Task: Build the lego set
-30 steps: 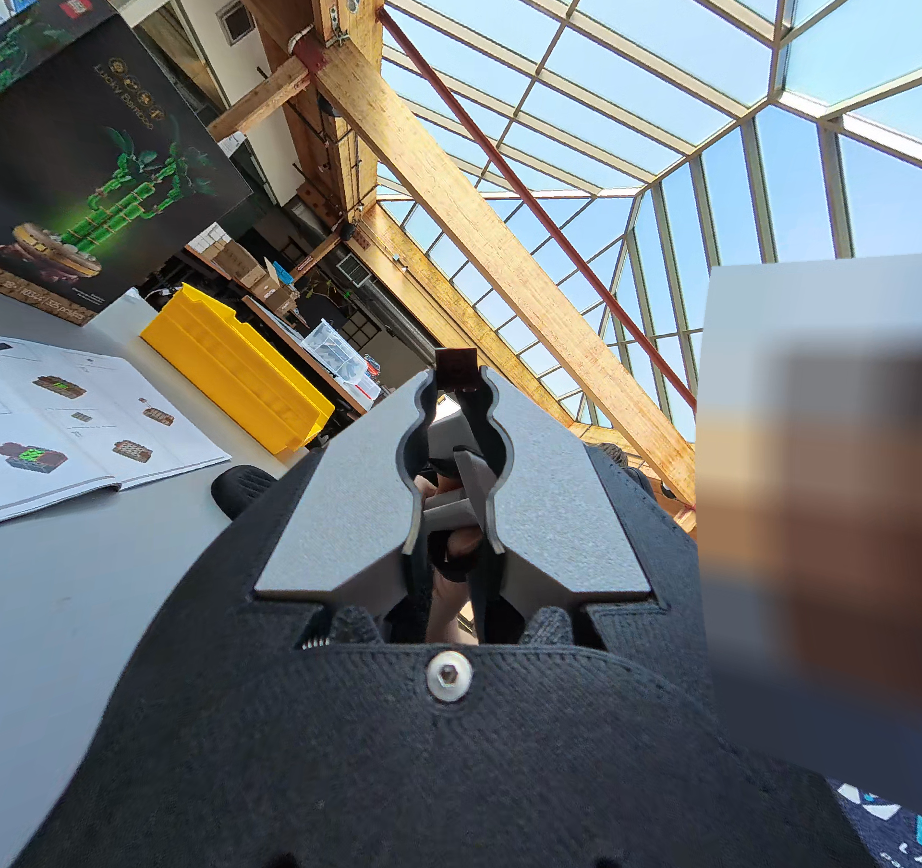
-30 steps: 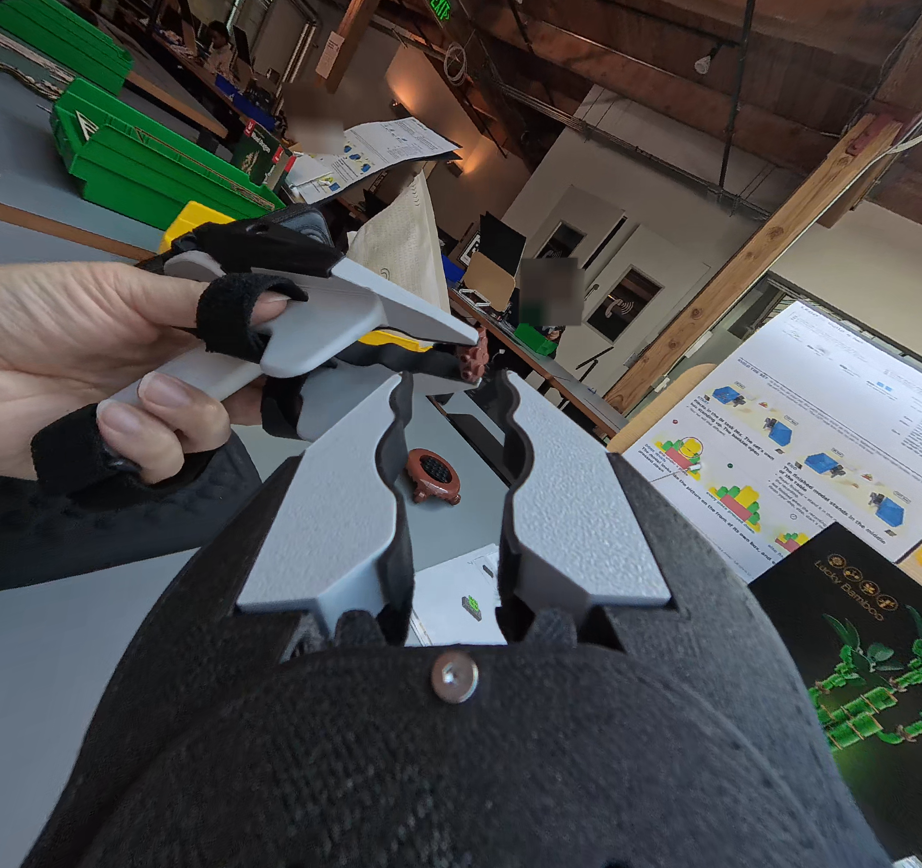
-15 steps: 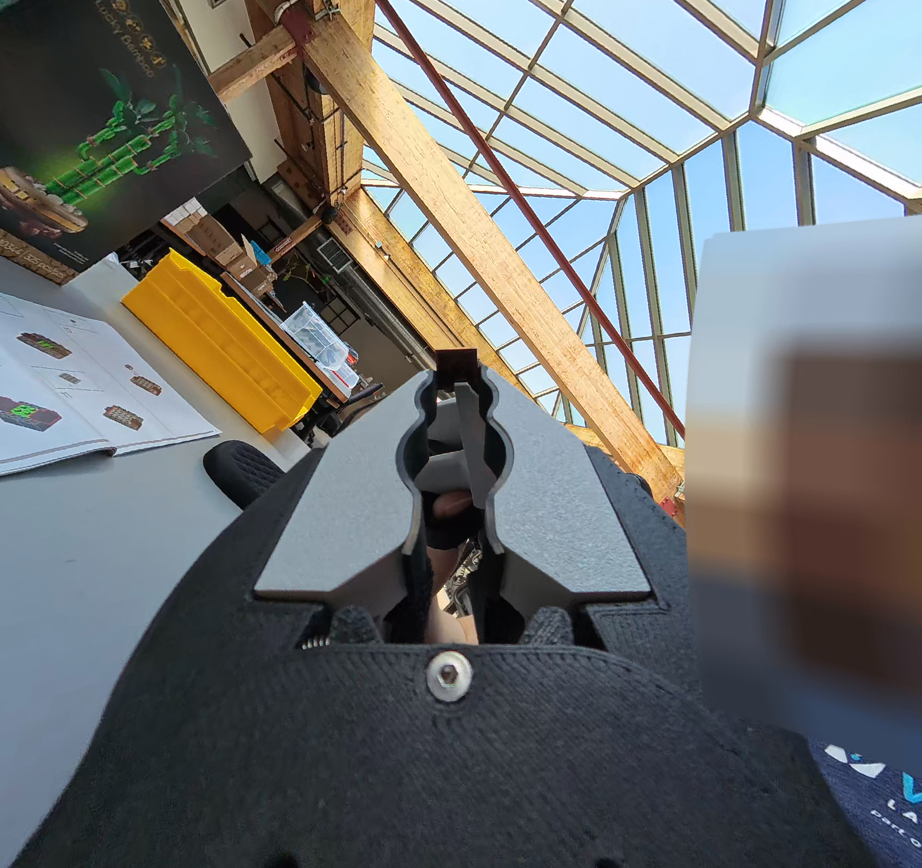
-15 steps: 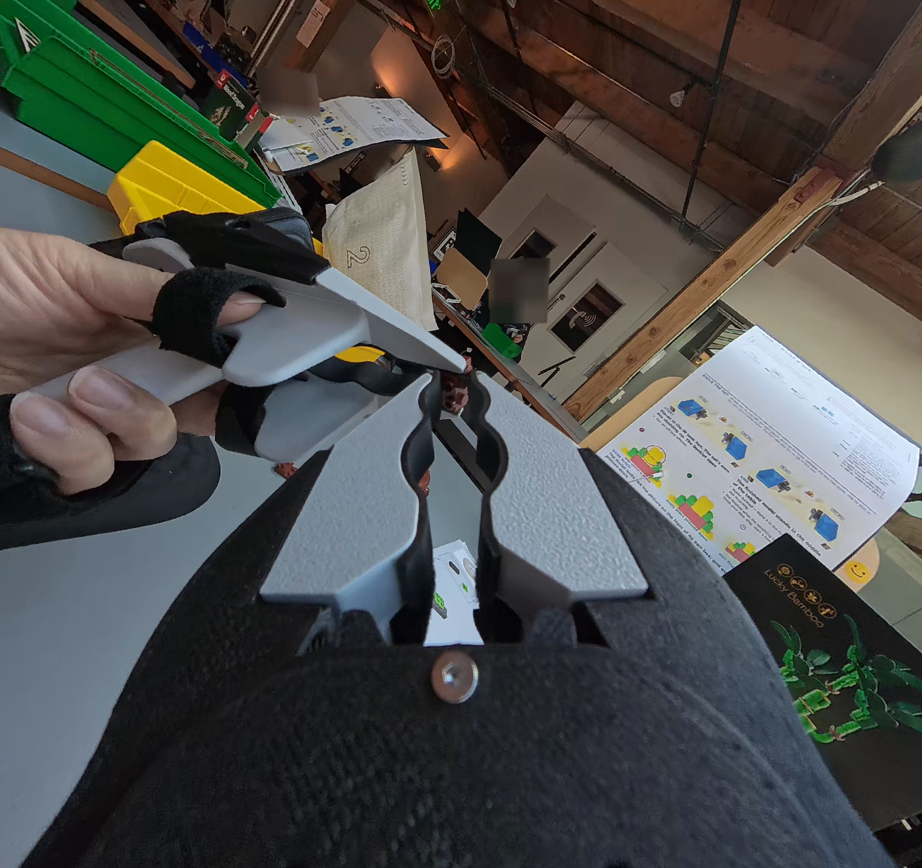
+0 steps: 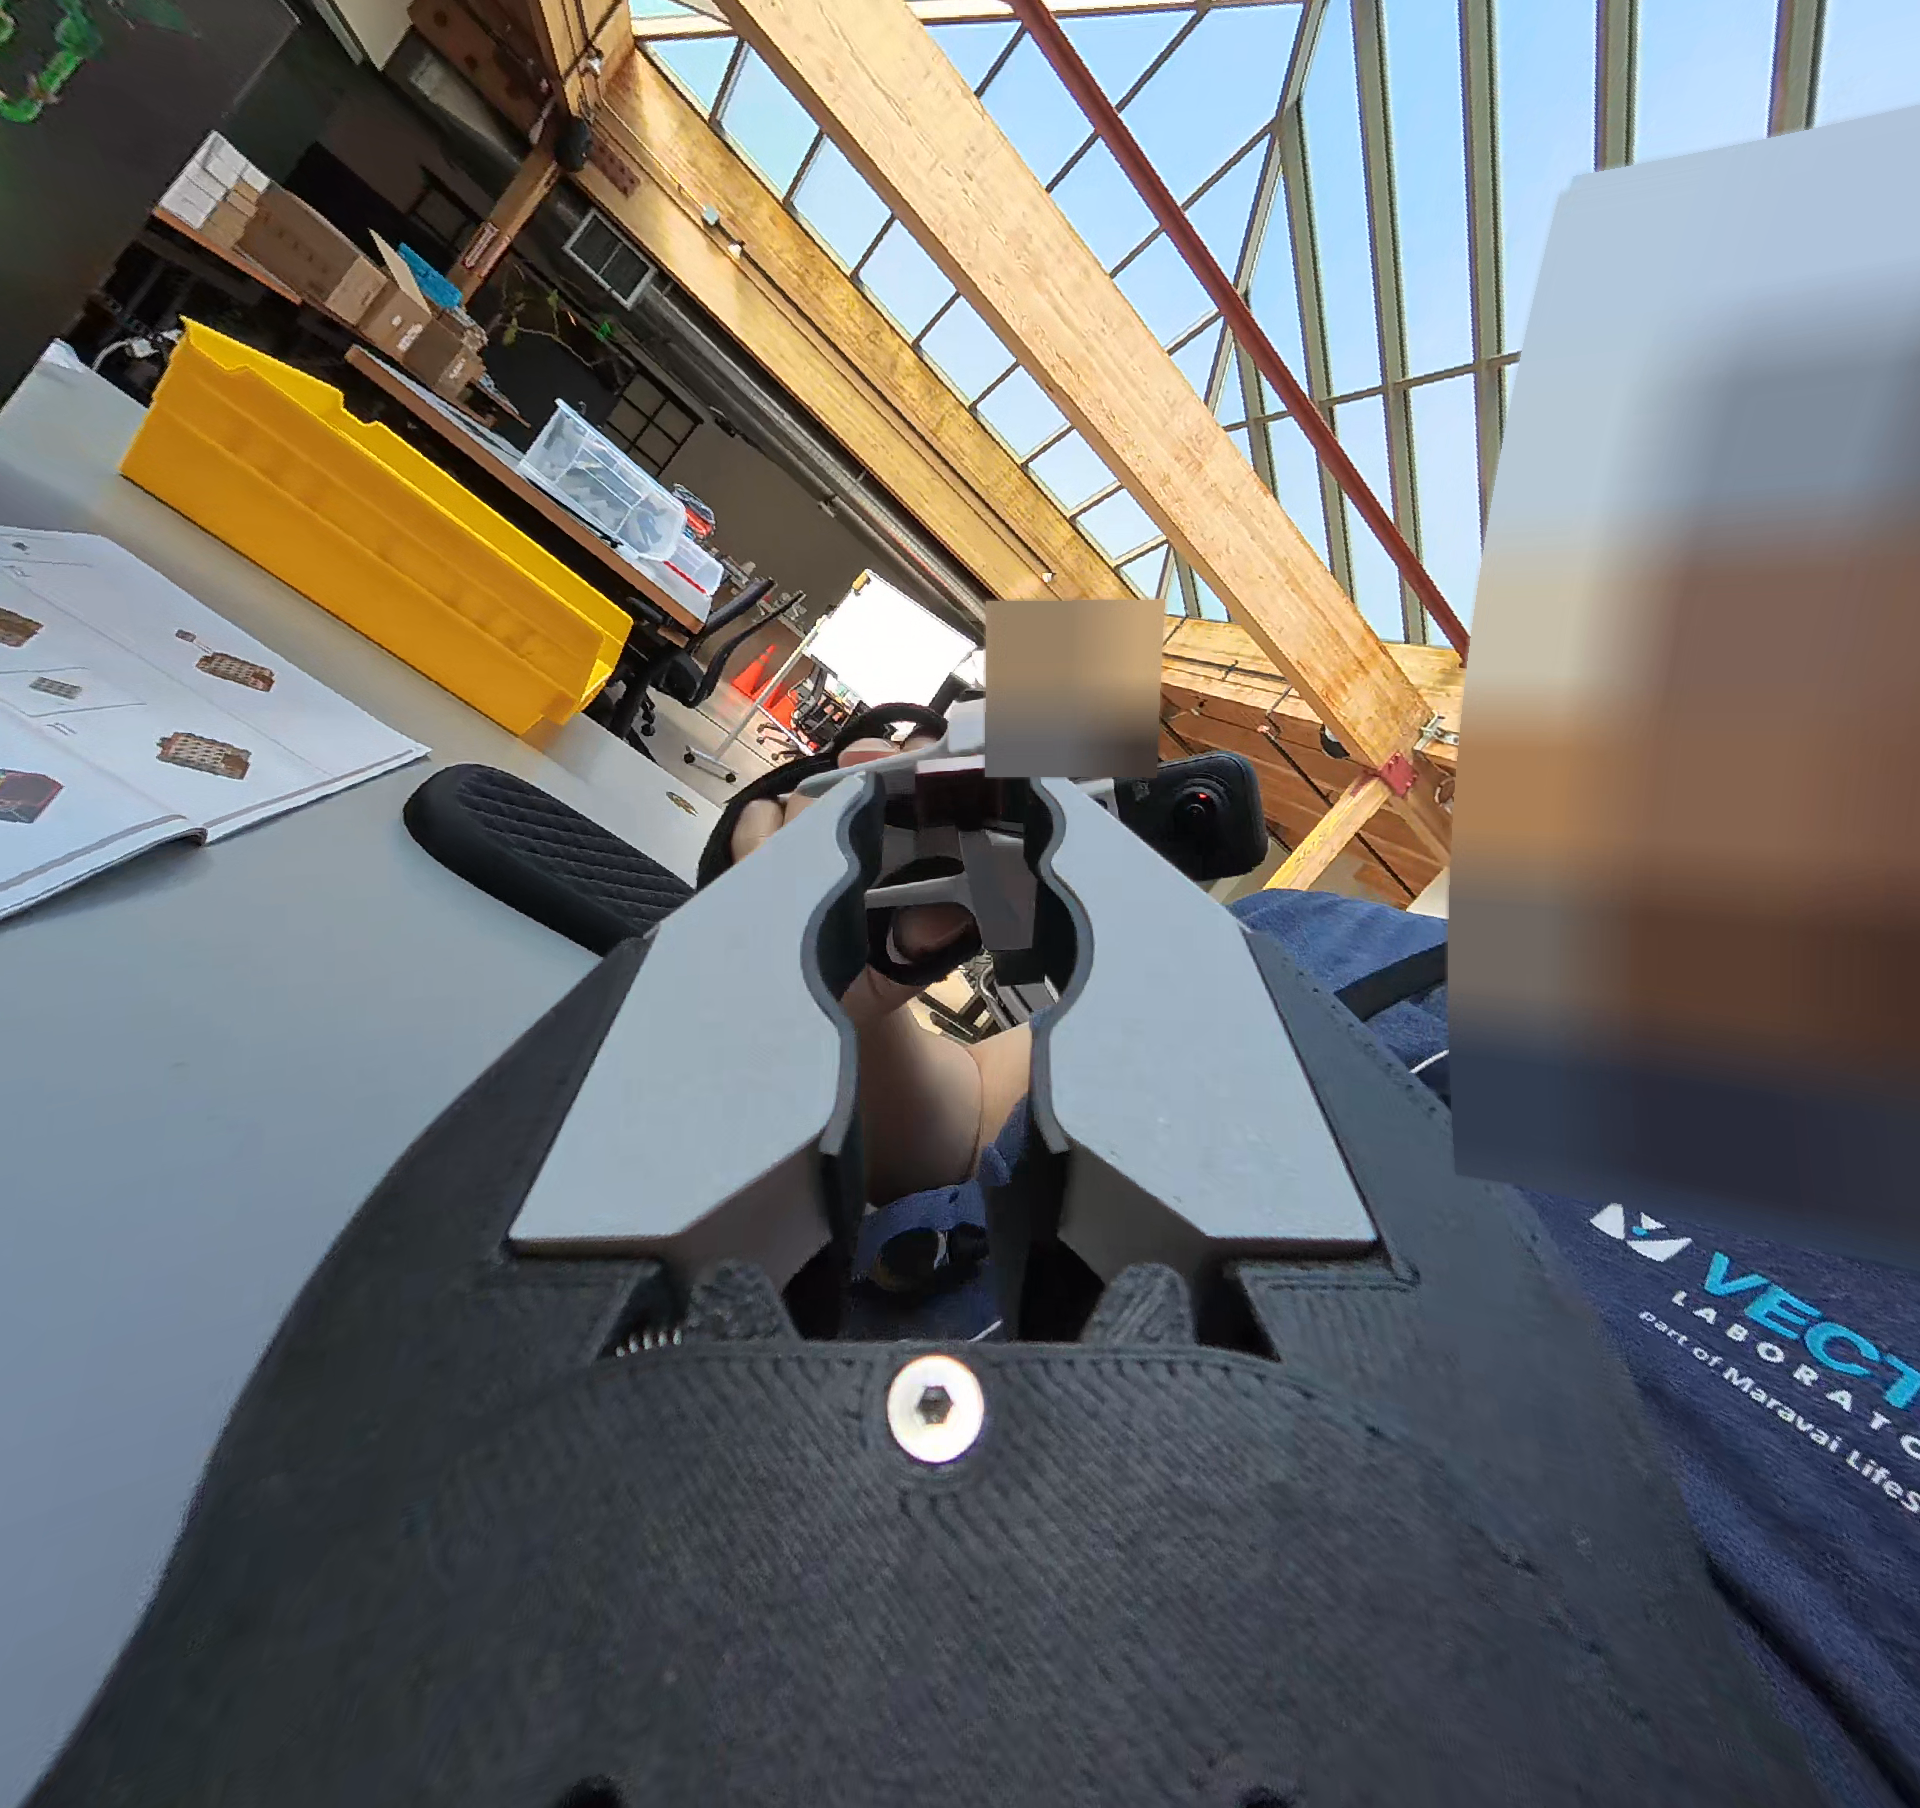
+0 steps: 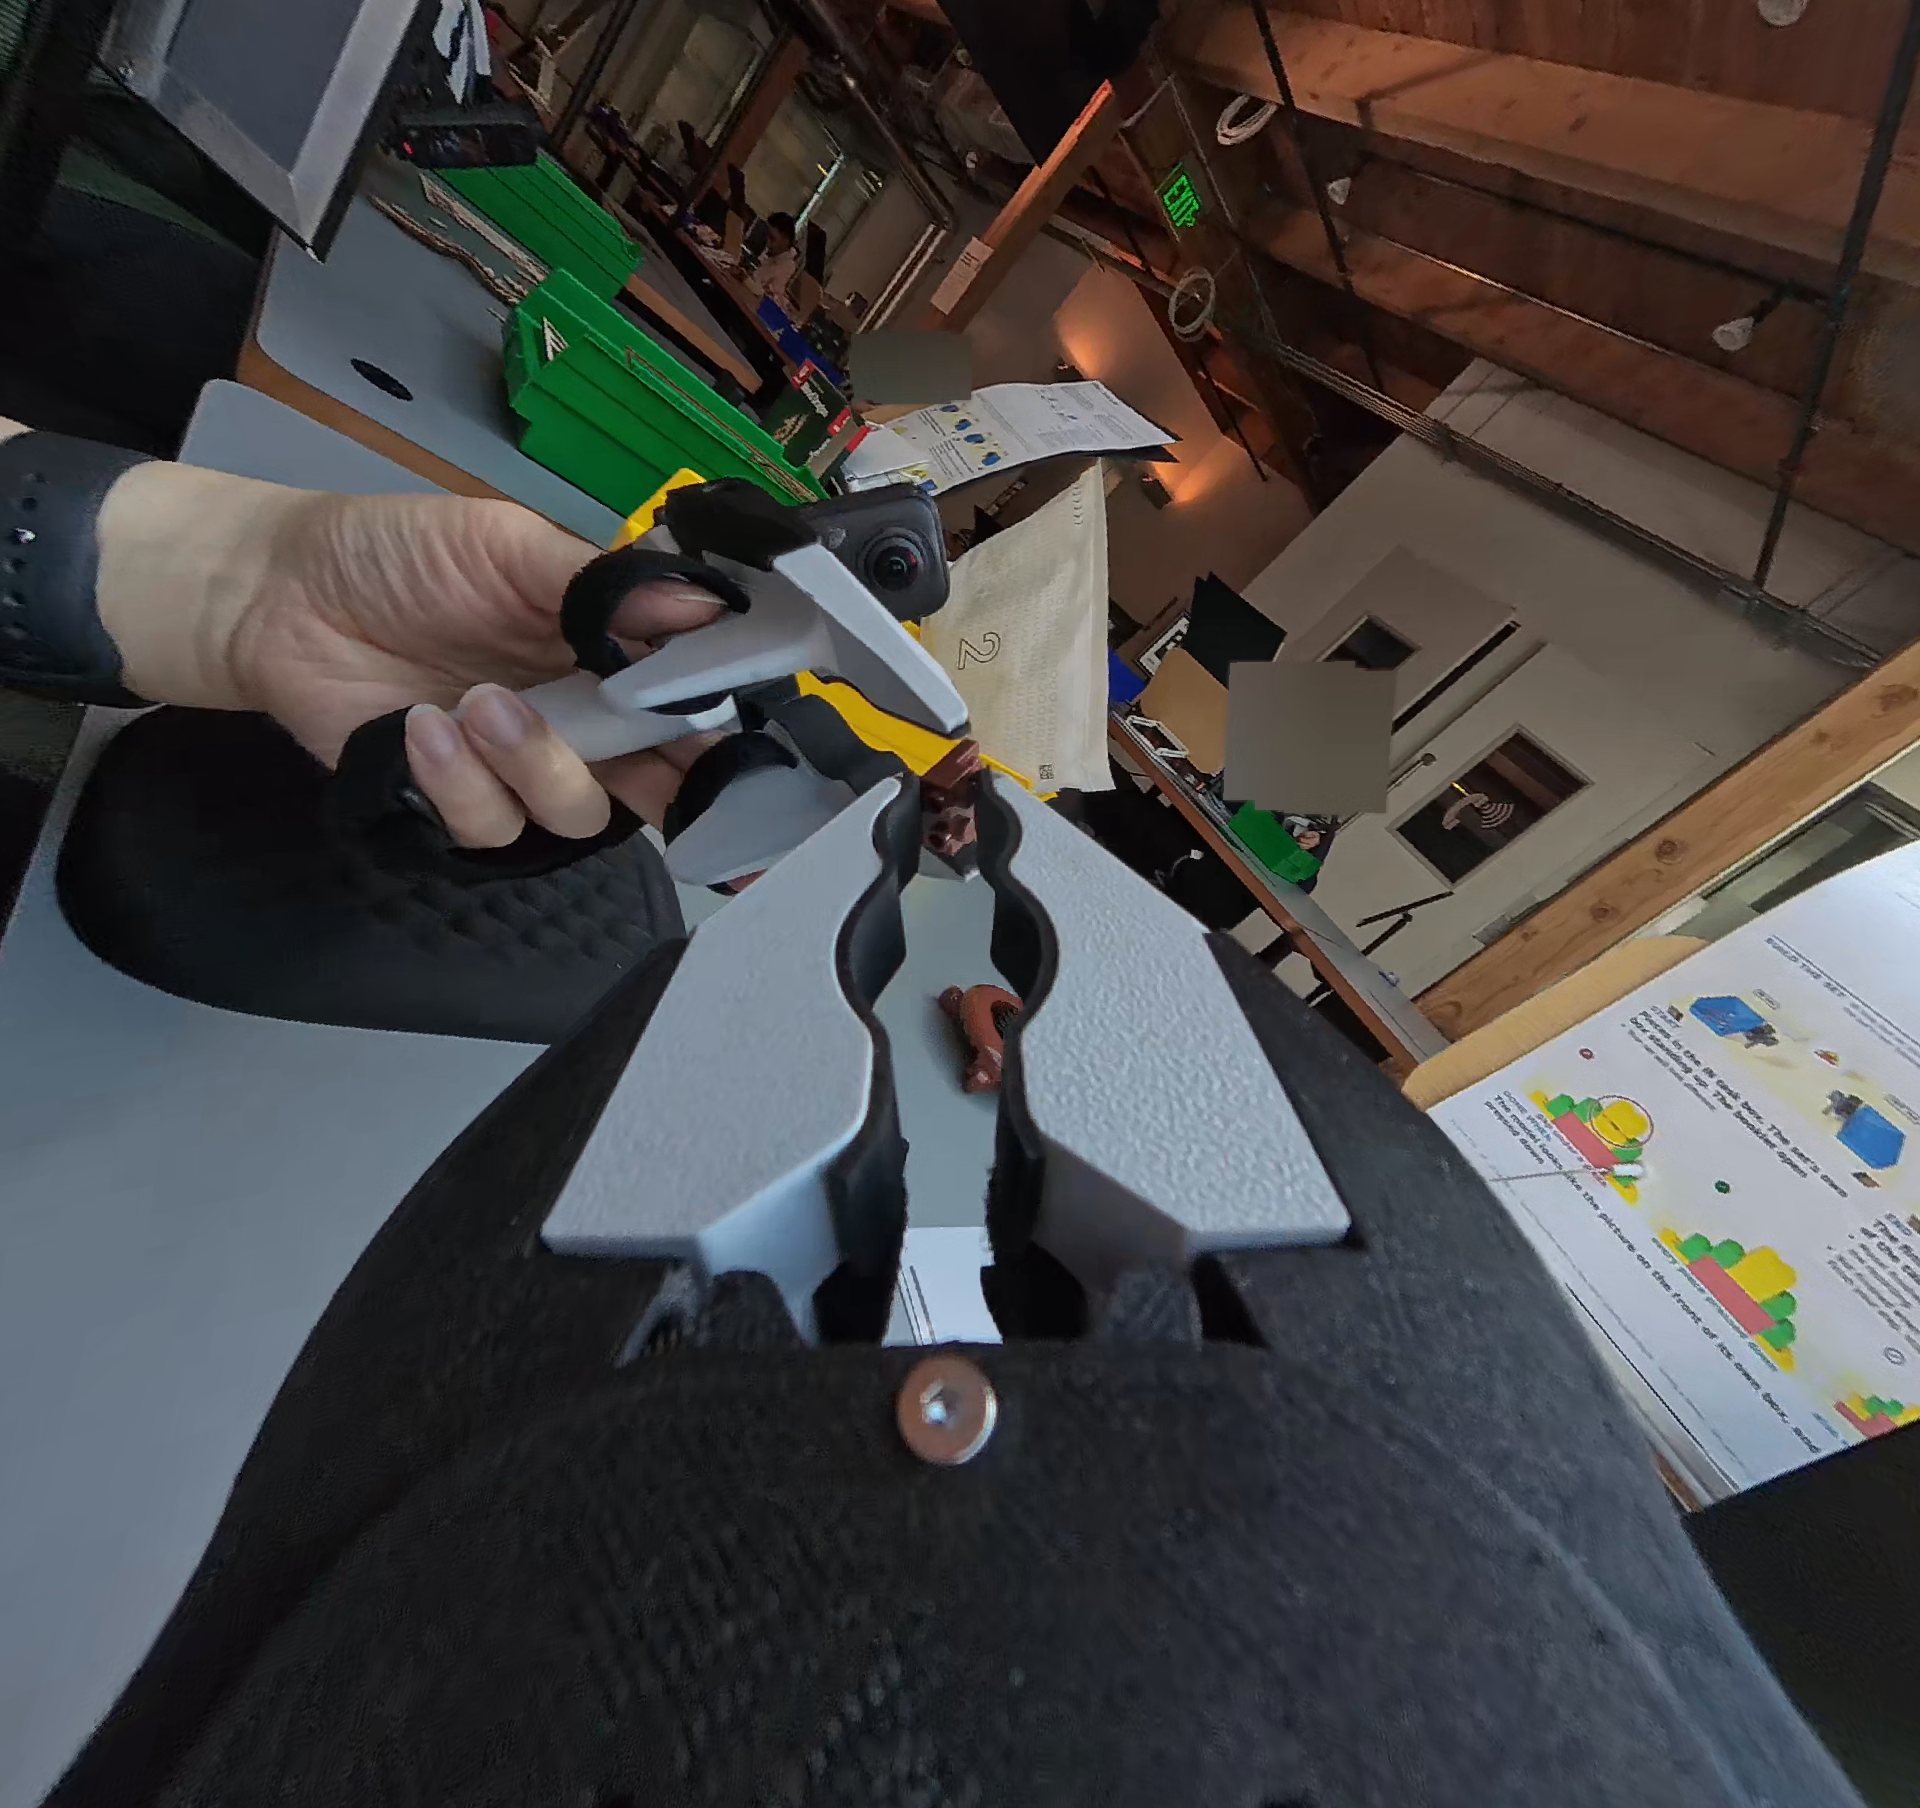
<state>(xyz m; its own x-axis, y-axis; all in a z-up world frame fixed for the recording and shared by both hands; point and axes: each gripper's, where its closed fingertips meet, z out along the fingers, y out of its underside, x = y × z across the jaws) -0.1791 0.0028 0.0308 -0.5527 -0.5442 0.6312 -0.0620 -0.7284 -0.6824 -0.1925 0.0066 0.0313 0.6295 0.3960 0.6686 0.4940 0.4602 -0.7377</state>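
Note:
A small dark brown lego piece (image 6: 951, 818) is held in the air between both grippers. My right gripper (image 6: 948, 800) is shut on it at the fingertips. My left gripper (image 5: 958, 790) faces it tip to tip, and its jaws stand wider than the piece (image 5: 954, 808), which sits in the gap. In the right wrist view the left gripper (image 6: 935, 756) comes in from the left in a person's hand (image 6: 343, 605), with its upper fingertip just above the piece. A round brown lego assembly (image 6: 982, 1026) lies on the grey table (image 6: 208, 1187) below.
An open instruction booklet (image 5: 156, 698) and a yellow bin (image 5: 364, 532) lie at the left. A black pad (image 5: 540, 854) sits near the grippers. Green bins (image 6: 623, 408) and a white paper bag (image 6: 1029, 646) stand farther back. A printed poster (image 6: 1714, 1187) is at the right. My two grippers' fingertips are within a few centimetres of each other.
The right gripper came up and shut on the brown piece that the left gripper was holding. The left gripper's jaws have since spread. Both grippers tilted downward.

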